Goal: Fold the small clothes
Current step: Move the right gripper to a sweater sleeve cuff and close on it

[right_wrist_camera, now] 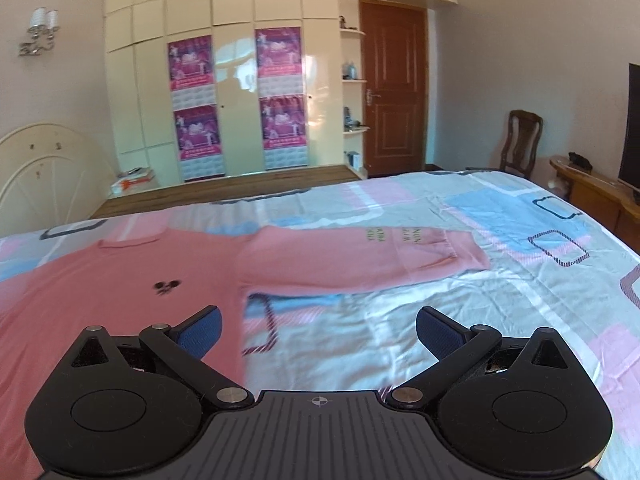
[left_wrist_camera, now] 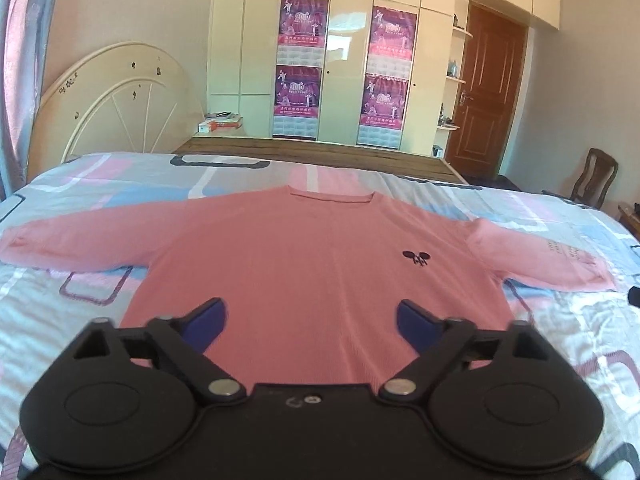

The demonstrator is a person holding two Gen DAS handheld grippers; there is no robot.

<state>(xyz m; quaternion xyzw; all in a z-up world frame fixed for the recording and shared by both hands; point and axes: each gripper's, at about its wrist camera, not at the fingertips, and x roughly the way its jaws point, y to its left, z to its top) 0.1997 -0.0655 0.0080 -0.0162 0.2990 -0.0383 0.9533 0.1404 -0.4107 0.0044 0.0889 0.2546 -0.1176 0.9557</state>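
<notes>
A pink long-sleeved sweater (left_wrist_camera: 304,264) lies flat on the bed, front up, both sleeves spread outward, with a small dark emblem (left_wrist_camera: 416,257) on its chest. My left gripper (left_wrist_camera: 311,312) hovers open over the sweater's lower body, nothing between its blue pads. In the right wrist view the same sweater (right_wrist_camera: 120,284) fills the left side, its right sleeve (right_wrist_camera: 360,260) stretching to the right with printed lettering near the cuff. My right gripper (right_wrist_camera: 318,322) stands open above the sweater's side edge and the sheet below that sleeve, holding nothing.
The bed (left_wrist_camera: 80,208) has a patterned sheet of pink, blue and white blocks. Behind it stand a cream headboard (left_wrist_camera: 120,96), a tall wardrobe with posters (left_wrist_camera: 344,68), a brown door (right_wrist_camera: 394,92), a wooden chair (right_wrist_camera: 520,140) and a low wooden cabinet (right_wrist_camera: 592,188).
</notes>
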